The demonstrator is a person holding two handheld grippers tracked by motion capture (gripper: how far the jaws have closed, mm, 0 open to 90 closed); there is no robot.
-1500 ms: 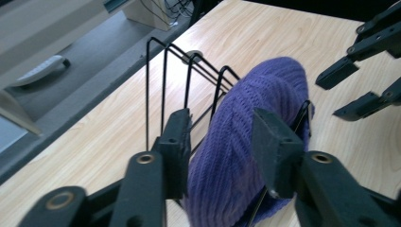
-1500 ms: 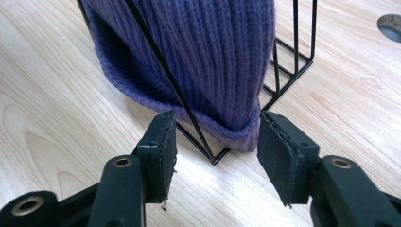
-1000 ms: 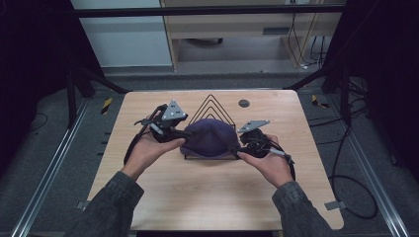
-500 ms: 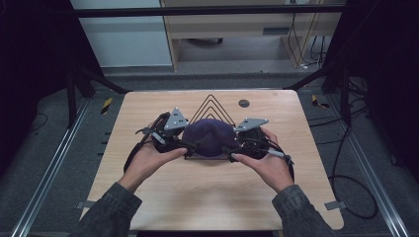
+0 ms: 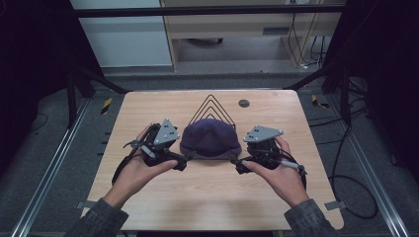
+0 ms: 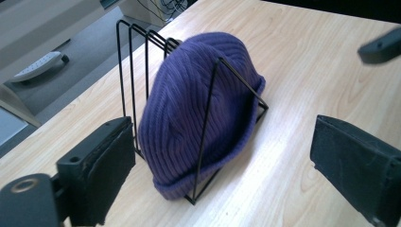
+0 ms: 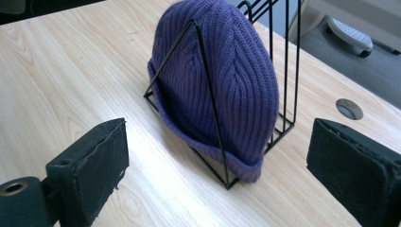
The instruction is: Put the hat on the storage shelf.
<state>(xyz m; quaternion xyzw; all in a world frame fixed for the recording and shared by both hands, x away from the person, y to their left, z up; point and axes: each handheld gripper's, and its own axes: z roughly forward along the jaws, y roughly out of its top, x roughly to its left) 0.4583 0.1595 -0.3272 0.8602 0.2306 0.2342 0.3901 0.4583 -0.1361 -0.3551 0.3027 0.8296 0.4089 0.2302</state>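
A purple ribbed beanie stands on its brim in the front slot of a black wire rack with triangular dividers, at the middle of the wooden table. My left gripper lies just left of the hat and my right gripper just right of it. Both are apart from the knit. Their jaws have just been opening and stand wide with nothing pressed between the pads. The left gripper view has the beanie ahead of my left gripper. The right gripper view shows the beanie beyond my right gripper.
A round grey grommet sits in the tabletop behind and right of the rack. Bare wood lies in front of the hands and along both sides. Metal frame rails and cables run on the floor around the table.
The beanie, held between both grippers a second ago, now rests in the rack's front slot. Both grippers have let go, opened, and drawn outward to its left and right.
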